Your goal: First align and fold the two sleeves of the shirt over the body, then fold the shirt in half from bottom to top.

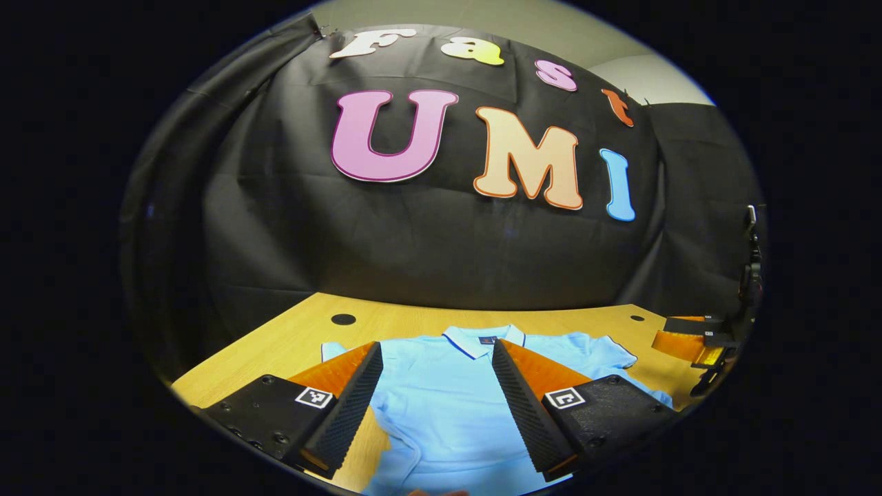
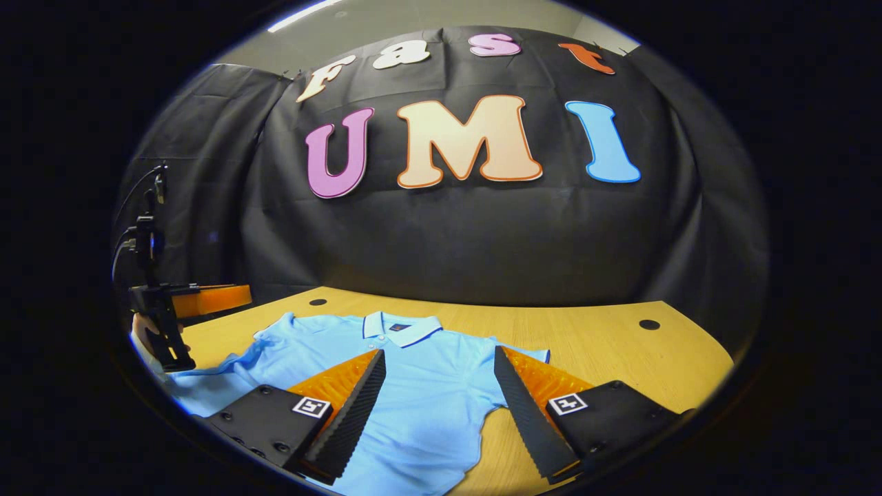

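Shirt: light-blue short-sleeved polo shirt lies flat on the light wooden table, collar toward the black cloth wall, long axis running from the grippers away to the collar. Both sleeves lie spread out to the sides, not yet folded. Left gripper hangs above the shirt body, jaws spread wide, nothing between them; shirt's left sleeve lies just outside its left finger. Right gripper likewise spread and empty, above the shirt's right side, sleeve by its right finger. Each gripper is nearer its own sleeve. Bare table beyond both sleeves, room to move.
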